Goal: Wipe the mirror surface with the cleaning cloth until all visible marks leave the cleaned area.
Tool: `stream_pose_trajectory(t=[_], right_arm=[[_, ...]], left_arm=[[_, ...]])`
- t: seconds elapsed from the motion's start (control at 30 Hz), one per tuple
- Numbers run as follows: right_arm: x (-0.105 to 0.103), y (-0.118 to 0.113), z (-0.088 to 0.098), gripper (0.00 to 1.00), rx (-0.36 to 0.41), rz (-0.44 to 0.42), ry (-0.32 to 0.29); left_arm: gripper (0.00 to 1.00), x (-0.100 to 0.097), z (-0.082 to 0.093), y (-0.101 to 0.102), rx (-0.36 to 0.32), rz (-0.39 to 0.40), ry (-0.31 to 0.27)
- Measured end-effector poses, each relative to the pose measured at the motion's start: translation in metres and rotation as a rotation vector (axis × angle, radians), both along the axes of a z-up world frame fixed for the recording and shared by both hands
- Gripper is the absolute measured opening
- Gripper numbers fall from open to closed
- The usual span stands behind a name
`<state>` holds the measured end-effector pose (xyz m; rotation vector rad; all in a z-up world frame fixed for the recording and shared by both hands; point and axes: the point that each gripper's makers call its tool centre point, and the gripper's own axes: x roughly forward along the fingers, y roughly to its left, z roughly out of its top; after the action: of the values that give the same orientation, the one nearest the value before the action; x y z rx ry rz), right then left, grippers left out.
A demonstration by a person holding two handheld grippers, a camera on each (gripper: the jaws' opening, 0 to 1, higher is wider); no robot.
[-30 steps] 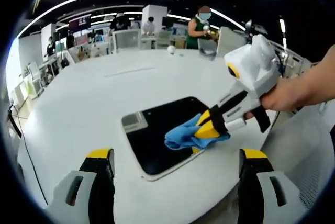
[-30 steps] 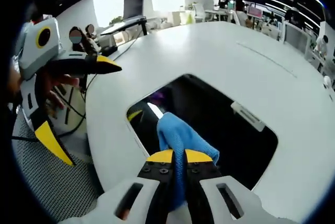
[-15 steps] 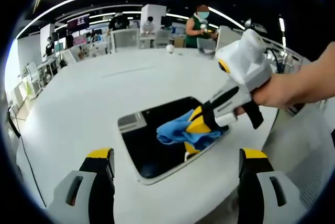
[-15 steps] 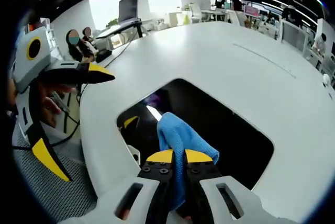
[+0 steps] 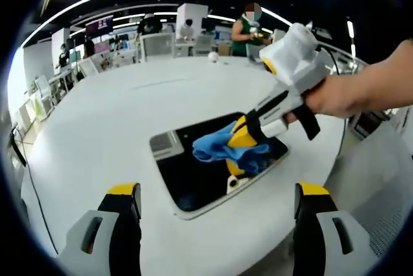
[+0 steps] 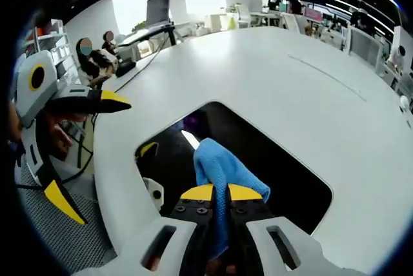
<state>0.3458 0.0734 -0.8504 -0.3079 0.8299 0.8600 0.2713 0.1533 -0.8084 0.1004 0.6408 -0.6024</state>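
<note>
The right gripper (image 6: 213, 192) pinches the blue cloth (image 5: 222, 147) and presses it on the dark mirror (image 5: 193, 182), which lies flat on the white worktop (image 5: 97, 134). The left gripper (image 5: 216, 192) hangs near, spread and empty. No marks are discernible, so what is left cannot be judged.

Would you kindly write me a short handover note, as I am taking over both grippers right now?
Right gripper: shut on the blue cleaning cloth, pressing it onto the dark rectangular mirror.
Left gripper: open, holding nothing, held back from the mirror above the round white table.
Done: wiping is under way.
Left: whether marks remain cannot be told from these views, so I would inspect the surface and wipe on where needed.
</note>
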Motion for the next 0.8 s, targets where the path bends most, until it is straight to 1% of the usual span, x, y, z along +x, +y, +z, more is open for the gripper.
stream_pose_trajectory(t=[0.13,0.23,0.4,0.5,0.7,0.8], right_arm=[[0.003,0.0,0.0,0.02,-0.015,0.025,-0.027],[0.005,0.001,0.001,0.02,-0.018,0.031,-0.03],[0.01,0.001,0.002,0.02,-0.026,0.034,-0.031],[0.014,0.001,0.003,0.02,-0.027,0.036,-0.031],[0.023,0.002,0.003,0.02,-0.01,0.045,-0.005],[0.029,0.002,0.003,0.02,-0.013,0.047,-0.01]], left_arm=[[0.99,0.001,0.002,0.0,-0.007,0.006,-0.006],[0.99,0.001,0.004,-0.002,-0.024,0.0,-0.009],[0.99,-0.001,0.003,-0.002,-0.02,-0.004,-0.002],[0.99,0.0,0.005,-0.003,-0.039,0.001,-0.003],[0.99,-0.001,0.003,-0.002,-0.031,-0.003,0.0],[0.99,-0.002,0.002,-0.002,-0.026,-0.005,0.001]])
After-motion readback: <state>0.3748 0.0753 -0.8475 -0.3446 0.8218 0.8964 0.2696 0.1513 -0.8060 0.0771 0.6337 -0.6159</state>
